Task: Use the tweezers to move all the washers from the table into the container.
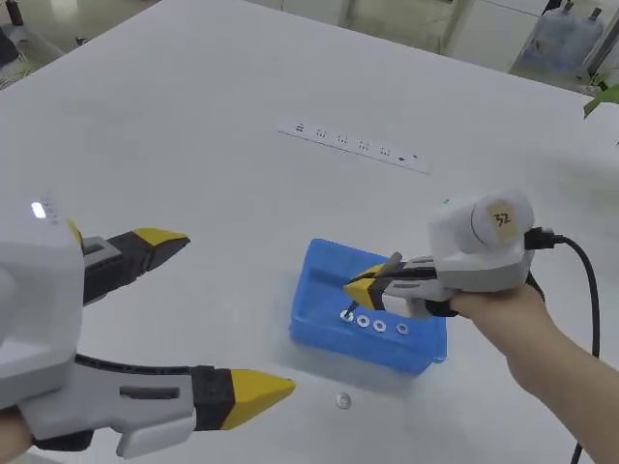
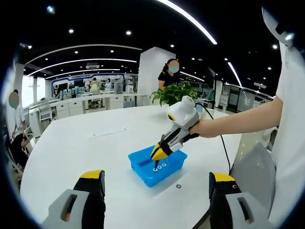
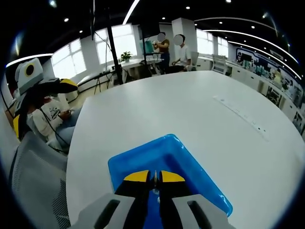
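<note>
Inside container (image 1: pixel 314 266) four washers (image 1: pixel 379 327), one outside; right tongs (image 1: pixel 360 287) grip tweezers (image 1: pixel 391 263), left tongs (image 1: pixel 237 311) agape

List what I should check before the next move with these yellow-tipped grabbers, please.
1. Right gripper shut on the thin tweezers: ok.
2. Blue plastic container upright on the white table: ok.
3. Small silver washers lying inside the container: ok.
4. Table cleared of washers: not ok, one loose washer lies near the container.
5. Left gripper open, apart from the container: ok.
6. Tweezer tips empty: cannot tell.
</note>
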The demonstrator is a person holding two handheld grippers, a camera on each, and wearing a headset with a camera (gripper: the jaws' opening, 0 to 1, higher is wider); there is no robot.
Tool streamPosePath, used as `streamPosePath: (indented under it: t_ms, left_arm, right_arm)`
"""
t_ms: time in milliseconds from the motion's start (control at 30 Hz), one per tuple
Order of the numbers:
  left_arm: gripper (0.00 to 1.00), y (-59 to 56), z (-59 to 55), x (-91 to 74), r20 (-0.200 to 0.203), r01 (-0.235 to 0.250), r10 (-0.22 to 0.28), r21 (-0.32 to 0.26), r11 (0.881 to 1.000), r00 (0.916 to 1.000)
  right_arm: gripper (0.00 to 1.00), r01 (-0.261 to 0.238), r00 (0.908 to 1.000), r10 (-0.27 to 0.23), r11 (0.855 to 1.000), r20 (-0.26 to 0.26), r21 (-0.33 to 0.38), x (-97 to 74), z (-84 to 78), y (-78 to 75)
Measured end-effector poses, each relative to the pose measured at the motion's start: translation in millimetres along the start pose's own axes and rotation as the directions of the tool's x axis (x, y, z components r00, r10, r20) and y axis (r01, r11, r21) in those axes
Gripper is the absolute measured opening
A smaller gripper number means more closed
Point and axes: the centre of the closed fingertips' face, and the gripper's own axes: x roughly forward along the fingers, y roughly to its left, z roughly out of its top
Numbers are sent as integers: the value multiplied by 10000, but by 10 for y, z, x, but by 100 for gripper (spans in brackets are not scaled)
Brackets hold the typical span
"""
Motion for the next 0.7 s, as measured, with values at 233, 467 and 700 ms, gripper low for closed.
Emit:
streamPosePath:
  t_ms: [233, 467, 700]
  left_arm:
    - [92, -2, -15, -1, -43, -3, 3, -25, 10000, 10000]
    - [92, -35, -16, 41, -81, 122, -121, 7, 9999, 9999]
    - [92, -64, -5, 71, -98, 273, -273, 65, 9996, 9996]
  right_arm:
    - [3, 242, 9979, -214, 9986, 606, -464, -223, 150, 146]
    - [3, 42, 9977, 46, 9916, 673, -1291, -442, 135, 408]
    - [3, -546, 9968, 583, 9962, 542, -682, -407, -61, 597]
